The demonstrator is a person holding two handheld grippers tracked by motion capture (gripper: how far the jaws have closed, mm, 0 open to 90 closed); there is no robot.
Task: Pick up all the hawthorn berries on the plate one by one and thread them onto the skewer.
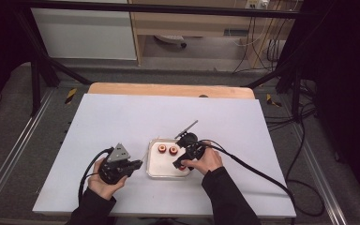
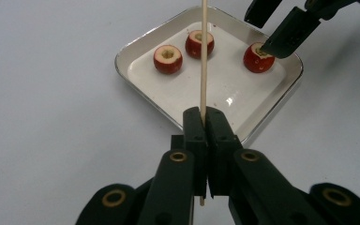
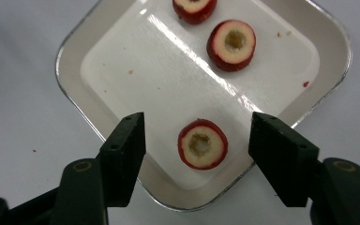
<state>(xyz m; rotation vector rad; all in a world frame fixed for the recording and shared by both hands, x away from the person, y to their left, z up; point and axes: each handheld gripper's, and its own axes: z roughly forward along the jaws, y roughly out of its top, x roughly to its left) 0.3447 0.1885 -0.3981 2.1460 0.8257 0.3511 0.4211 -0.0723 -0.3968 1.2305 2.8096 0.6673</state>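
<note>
- Your right gripper [image 3: 197, 136] hangs over the near corner of the shallow square white tray with a silvery rim [image 3: 70, 89]; its jaws stand apart on either side of the nearest cored red fruit round with a pale cut top [image 3: 202, 143], and neither pad touches the skin yet.
- The fruit sits almost midway between those jaws, a shade nearer the left one as that gripper's own view shows it; centre it before you squeeze, so it is not nudged toward the tray's rim just below it.
- Lower until the pads flank the red sides rather than the cut face; close gently, since the hollowed flesh would likely crush or slip.
- Your left gripper [image 2: 204, 117] has its jaws pressed together on the thin pale wooden skewer [image 2: 203, 56], which runs straight ahead over the tray; hold it steady and level.
- Two more cored red fruit halves [image 2: 168, 58] lie farther in on the tray, beyond the skewer's pinch point; the skewer passes just across one of them.
- Once you have lifted the fruit, I judge you should line its hole up with the skewer's free end before pushing.
</note>
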